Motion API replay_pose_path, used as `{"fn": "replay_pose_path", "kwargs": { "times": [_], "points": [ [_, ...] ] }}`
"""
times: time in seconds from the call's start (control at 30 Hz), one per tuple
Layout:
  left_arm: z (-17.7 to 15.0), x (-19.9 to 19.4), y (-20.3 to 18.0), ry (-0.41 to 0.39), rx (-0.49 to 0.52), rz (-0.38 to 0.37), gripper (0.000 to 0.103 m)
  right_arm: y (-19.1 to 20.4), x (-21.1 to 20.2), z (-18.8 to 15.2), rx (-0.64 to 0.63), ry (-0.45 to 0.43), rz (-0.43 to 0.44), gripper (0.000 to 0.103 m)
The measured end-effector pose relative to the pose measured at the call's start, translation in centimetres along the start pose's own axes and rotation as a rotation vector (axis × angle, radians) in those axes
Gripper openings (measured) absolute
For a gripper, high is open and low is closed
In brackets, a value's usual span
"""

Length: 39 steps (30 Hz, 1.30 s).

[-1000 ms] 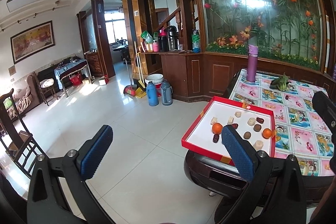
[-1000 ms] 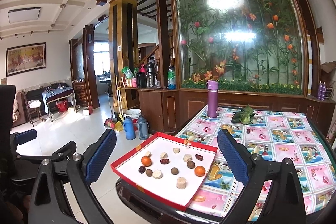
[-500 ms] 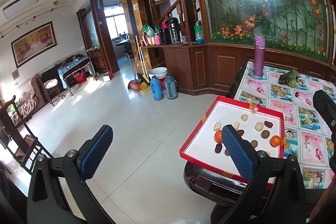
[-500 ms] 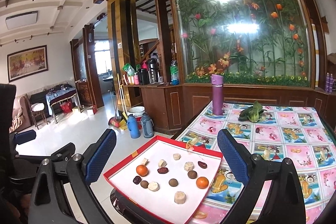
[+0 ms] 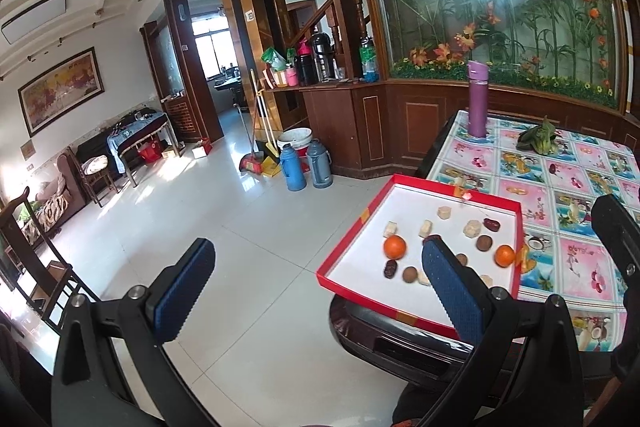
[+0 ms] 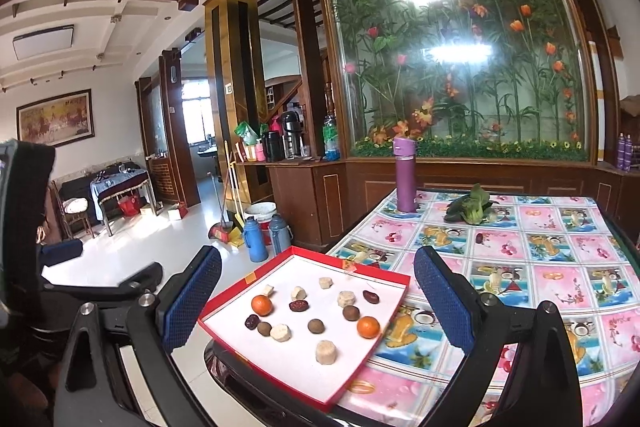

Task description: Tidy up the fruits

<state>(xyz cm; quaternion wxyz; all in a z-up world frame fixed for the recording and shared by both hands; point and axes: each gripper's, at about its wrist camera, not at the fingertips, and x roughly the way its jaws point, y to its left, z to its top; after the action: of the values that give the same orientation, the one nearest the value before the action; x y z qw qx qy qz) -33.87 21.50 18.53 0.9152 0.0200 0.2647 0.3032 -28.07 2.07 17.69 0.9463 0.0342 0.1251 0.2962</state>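
Both tongs have moved a little closer to the red tray (image 6: 362, 373) since a second ago. Now the right tongs (image 6: 318, 301) are wide open and hold nothing, with the tray of fruits between their blue tips. One orange (image 6: 262, 305) sits nearer the left tip, the other orange (image 6: 368, 327) nearer the right tip. Off to the side, the left tongs (image 5: 318, 293) are open and empty too, and the tray lies behind their right tip. A purple bottle (image 6: 405, 179) stands far ahead on the table (image 6: 560, 267).

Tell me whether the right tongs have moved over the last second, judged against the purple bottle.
Yes. The right tongs have edged forward and left: in their own view the purple bottle and red tray now sit further right and look larger.
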Motion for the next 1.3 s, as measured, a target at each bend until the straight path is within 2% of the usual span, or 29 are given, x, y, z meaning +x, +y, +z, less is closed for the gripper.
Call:
{"fn": "replay_pose_path", "kwargs": {
  "times": [0.43, 0.63, 0.8, 1.07, 1.3],
  "points": [
    [1.4, -1.0, -6.3, 0.006, 0.052, -0.013, 0.103, -4.9, 0.1, 0.3, 0.025, -0.034, 0.024, 0.098],
    [1.9, -0.2, -7.5, 0.019, 0.041, -0.024, 0.103, -5.6, 0.6, 0.1, 0.007, -0.021, 0.012, 0.098],
    [1.9, 0.5, -7.0, 0.033, 0.021, -0.028, 0.103, -4.8, 1.1, 0.4, 0.000, -0.015, 0.012, 0.098],
    [1.6, 1.5, -3.6, 0.028, -0.039, -0.039, 0.103, -1.2, 1.8, 1.3, -0.065, -0.033, 0.021, 0.098],
    [1.3, 2.5, -0.1, 0.006, -0.085, -0.031, 0.103, 1.2, 3.7, 1.8, -0.086, -0.001, 0.037, 0.098]
  ]
}}
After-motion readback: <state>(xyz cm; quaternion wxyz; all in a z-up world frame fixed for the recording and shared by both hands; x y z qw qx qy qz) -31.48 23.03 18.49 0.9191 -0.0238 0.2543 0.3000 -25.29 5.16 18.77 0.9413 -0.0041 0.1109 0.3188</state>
